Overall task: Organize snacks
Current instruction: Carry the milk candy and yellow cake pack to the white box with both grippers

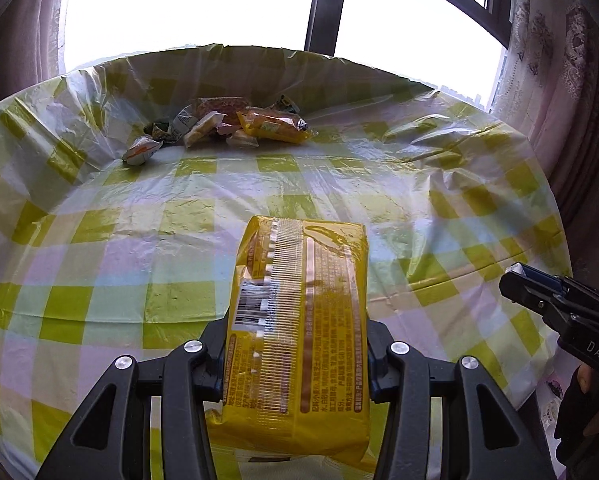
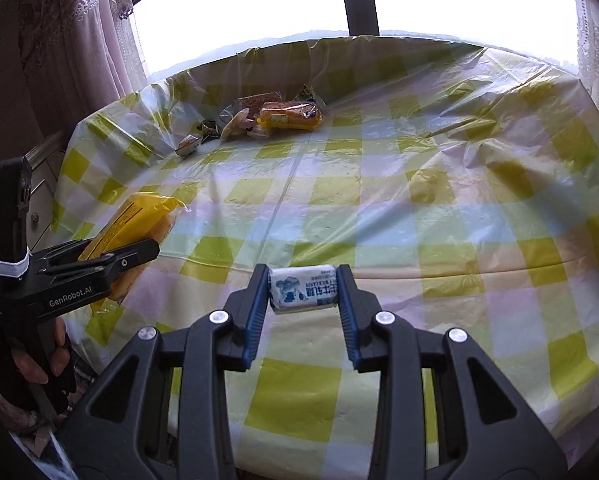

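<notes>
The left gripper [image 1: 295, 344] is clamped on a long yellow snack packet [image 1: 299, 320], its jaws pressing the 2 long sides near the packet's lower half, so most of the packet juts forward above the tabletop [image 1: 139, 240]. The right gripper [image 2: 302, 312] is closed on a small white-and-blue candy [image 2: 302, 290], pinched end to end between the blue pads [image 2: 255, 316].

Both items hang clear of the checked plastic cloth that covers the tabletop. Well beyond them, near the far edge by the window, lies a loose snack pile [image 1: 227, 124] of wrapped pieces with another orange-yellow packet on it; judging by the task, that is probably where these 2 belong.

The yellow packet looks light and soft: thin glossy film around what seems a cake or bread, easy to crush and apt to slide. A grip across its middle, with gentle pressure, would likely suit it better than one on the crimped end seams.

The candy looks light and firmer, though its smooth wrapper could slip; holding it across the body rather than the twisted ends seems safest.
</notes>
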